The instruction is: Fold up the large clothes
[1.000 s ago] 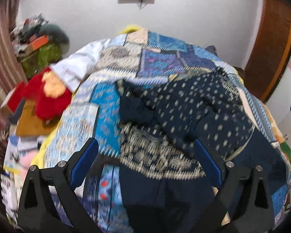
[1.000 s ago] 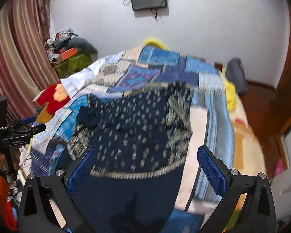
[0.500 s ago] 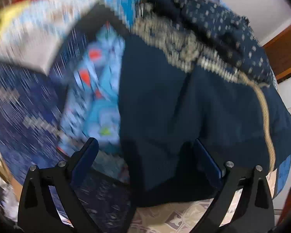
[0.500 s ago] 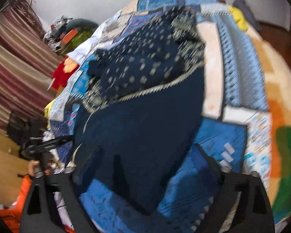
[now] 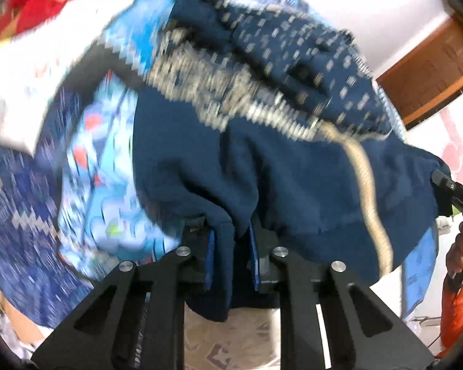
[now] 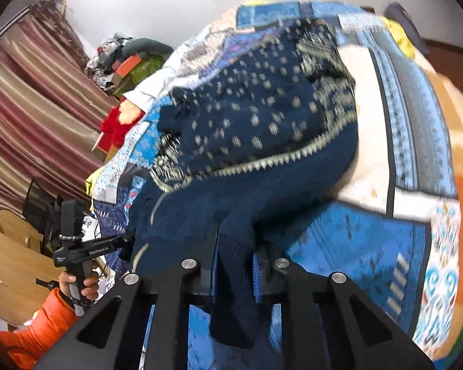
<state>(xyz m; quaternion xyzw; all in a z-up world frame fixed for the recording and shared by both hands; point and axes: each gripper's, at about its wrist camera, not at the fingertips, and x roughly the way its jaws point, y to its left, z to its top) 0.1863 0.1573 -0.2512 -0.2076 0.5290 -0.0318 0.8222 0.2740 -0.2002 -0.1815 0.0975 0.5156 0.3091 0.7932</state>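
Patchwork blue bedding covers the big bed, with a white wall behind it and a brown wooden door frame at the upper right of the left wrist view. Spread over the bed lies the dark blue garment, dotted at the top and plain near its bottom edge. A second ago both tongs stood wide apart above it; now both have just closed, each with cloth between its pads. That means the hem is caught at two spots, so I think the first fold can start.

In the left wrist view, the left gripper sits at the bottom middle, tipped down steeply, pinching a fold of the plain blue edge. At the right edge, the right gripper peeks in, held by a hand with an orange sleeve. The picture is smeared, so small folds are hard to make out.

In the right wrist view, striped curtains fill the left side. Pointing down at the bottom middle, the right gripper is pinching the garment's near edge, which hangs through it. At the lower left, a hand holds the left gripper against the cloth's edge.
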